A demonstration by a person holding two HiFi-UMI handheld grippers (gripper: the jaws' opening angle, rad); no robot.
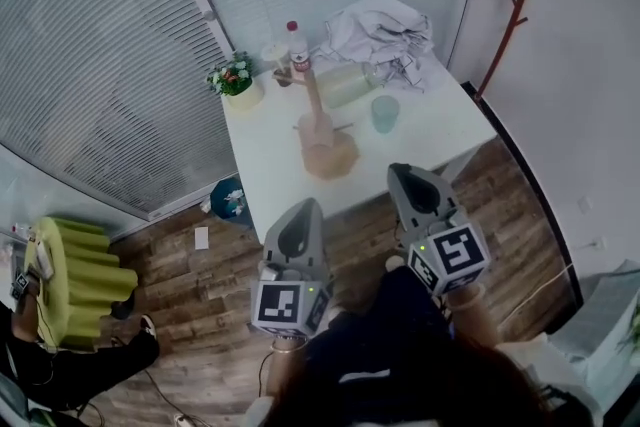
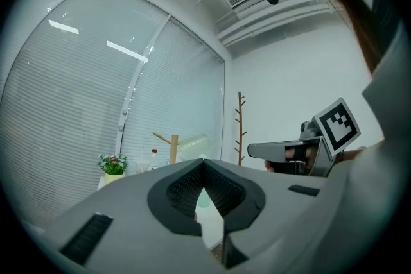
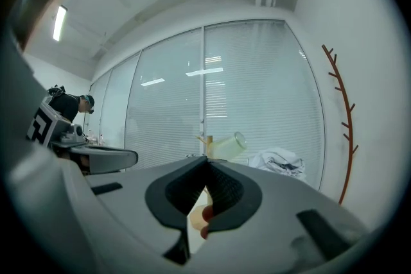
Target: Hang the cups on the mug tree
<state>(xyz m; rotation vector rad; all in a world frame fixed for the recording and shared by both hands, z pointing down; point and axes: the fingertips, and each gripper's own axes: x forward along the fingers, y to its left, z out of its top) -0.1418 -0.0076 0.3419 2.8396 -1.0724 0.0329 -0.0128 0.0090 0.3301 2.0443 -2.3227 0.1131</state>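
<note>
So the wooden mug tree [image 1: 318, 120] is parked about mid-way along the white table [image 1: 455, 130]. One clear cup [image 1: 345, 85] is already hung on it, tipped sideways off a peg on the tree's far right. A second one, the blue-green cup [image 1: 385, 112], is left standing upright on the table just right of the tree, not touching it. A red-capped bottle [image 1: 296, 43] and a small potted plant [image 1: 237, 78] are set behind the tree and to its left. A crumpled white cloth [image 1: 380, 30] is heaped behind it to the right. Both tools are held level on the near side of the tree and well apart from it. The left gripper [image 1: 307, 205] is kept off the table edge, near-left of the tree, and the right gripper [image 1: 400, 171] is up at the table edge, near-right of it. The left one's fingers are pinched together at the tips with nothing gripped, and only tabletop and a bit of cup are glimpsed through the gap below the tips. Same deal on the right: fingers fully closed, nothing held, and the tree with its hung cup is seen straight past the tips.
</note>
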